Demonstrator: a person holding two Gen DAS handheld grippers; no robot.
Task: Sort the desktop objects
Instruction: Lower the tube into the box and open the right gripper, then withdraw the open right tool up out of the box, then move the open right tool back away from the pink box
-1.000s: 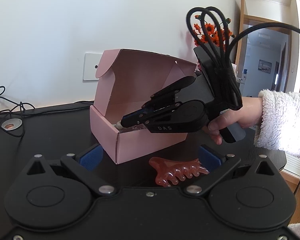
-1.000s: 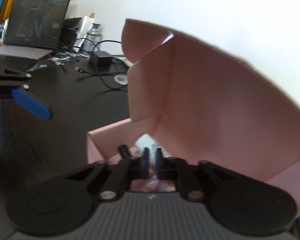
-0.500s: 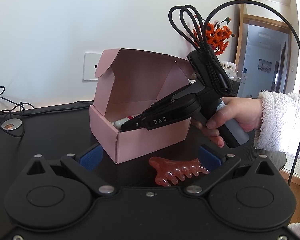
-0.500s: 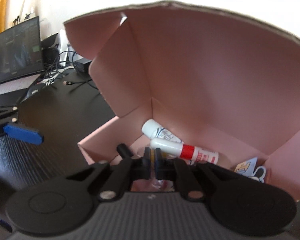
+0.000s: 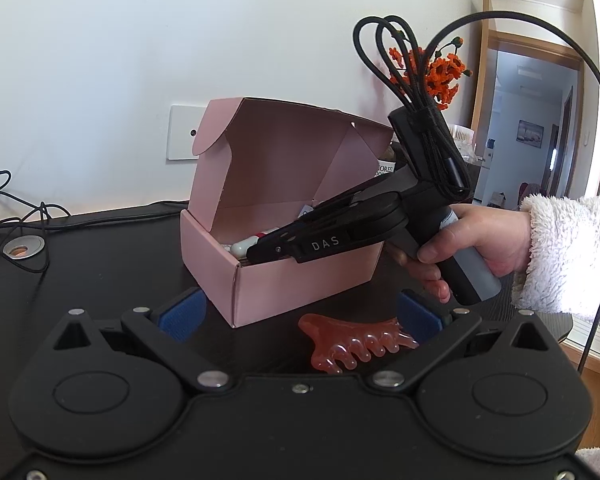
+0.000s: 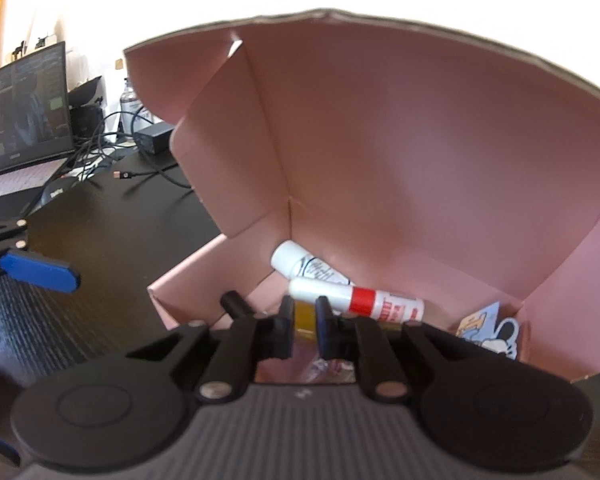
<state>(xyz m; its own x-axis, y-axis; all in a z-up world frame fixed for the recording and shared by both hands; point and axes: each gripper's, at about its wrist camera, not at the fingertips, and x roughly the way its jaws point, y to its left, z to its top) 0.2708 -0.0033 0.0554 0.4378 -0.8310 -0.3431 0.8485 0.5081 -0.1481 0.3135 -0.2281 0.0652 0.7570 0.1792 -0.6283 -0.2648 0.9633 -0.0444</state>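
A pink cardboard box (image 5: 300, 284) stands open on the black desk, its lid up. Inside lie a white tube (image 6: 300, 264), a white glue stick with a red band (image 6: 356, 300) and a cartoon sticker (image 6: 492, 332). A hand holds my right gripper (image 6: 305, 316), whose tips reach over the box's front wall (image 5: 256, 250). Its pads are nearly together, and a small yellow thing (image 6: 305, 314) fills the narrow gap. My left gripper (image 5: 300, 316) stands open, low over the desk. An orange-red comb (image 5: 352, 344) lies flat between its blue pads (image 5: 182, 314), touching neither.
Cables and a round desk grommet (image 5: 23, 246) lie at the left. A laptop (image 6: 20, 128), a charger and more cables sit beyond the box. Orange flowers (image 5: 440, 72) stand behind it. The desk edge (image 5: 556, 320) runs at the right, by a fluffy white sleeve.
The right gripper rolled until its jaws lie level and swung to look straight into the box. Its pads parted very slightly. The left gripper, the comb and the box stayed put.
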